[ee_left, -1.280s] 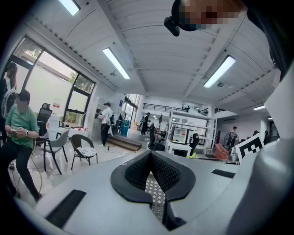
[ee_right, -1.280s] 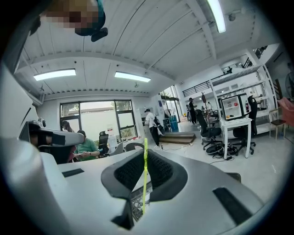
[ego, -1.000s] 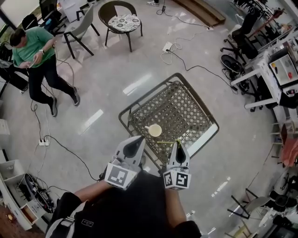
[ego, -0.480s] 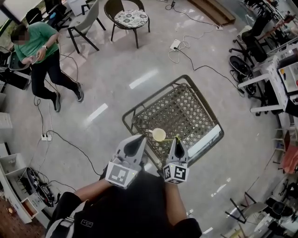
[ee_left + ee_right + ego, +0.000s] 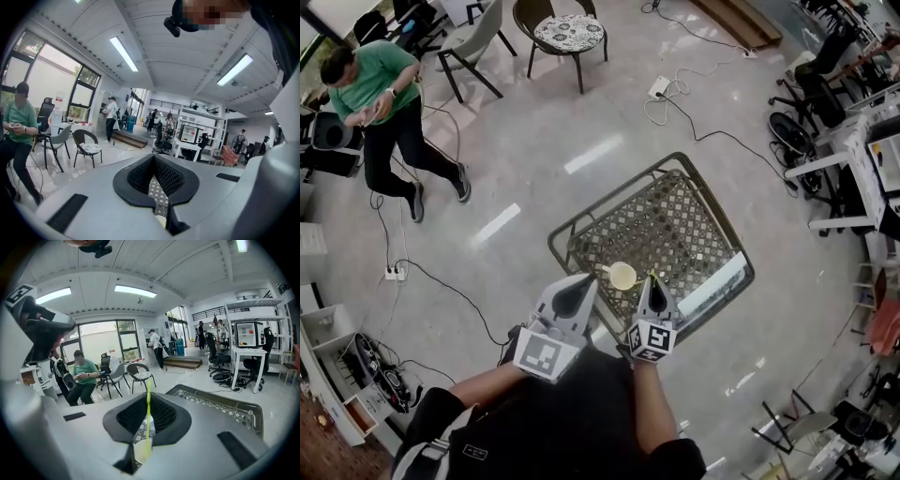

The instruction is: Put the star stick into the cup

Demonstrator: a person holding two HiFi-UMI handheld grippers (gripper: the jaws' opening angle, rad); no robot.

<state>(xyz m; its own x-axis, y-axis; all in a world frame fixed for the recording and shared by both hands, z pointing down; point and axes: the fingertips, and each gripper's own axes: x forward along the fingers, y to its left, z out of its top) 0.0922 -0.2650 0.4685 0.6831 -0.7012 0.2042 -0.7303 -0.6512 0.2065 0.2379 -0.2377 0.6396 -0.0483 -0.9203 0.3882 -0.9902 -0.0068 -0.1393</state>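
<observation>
A pale yellow cup (image 5: 622, 276) stands on the lattice metal table (image 5: 675, 220), near its front edge. My right gripper (image 5: 652, 281) hovers just right of the cup, shut on a thin yellow-green star stick (image 5: 148, 420). In the right gripper view the stick runs upright between the jaws, its lower end over the cup (image 5: 139, 452). I cannot make out the star end. My left gripper (image 5: 579, 284) is left of the cup, jaws together with nothing in them. In the left gripper view (image 5: 153, 161) a sliver of the cup (image 5: 161, 221) shows below the jaws.
A person in a green shirt (image 5: 373, 86) stands at the far left by chairs (image 5: 568, 34). Cables and a power strip (image 5: 390, 275) lie on the floor. Desks and an office chair (image 5: 794, 133) line the right side. A white strip (image 5: 712, 284) lies along the table's right edge.
The stick pointed sideways toward the cup a second ago; now it stands along the right jaws. The right gripper has closed in on the cup. The left gripper has barely moved.
</observation>
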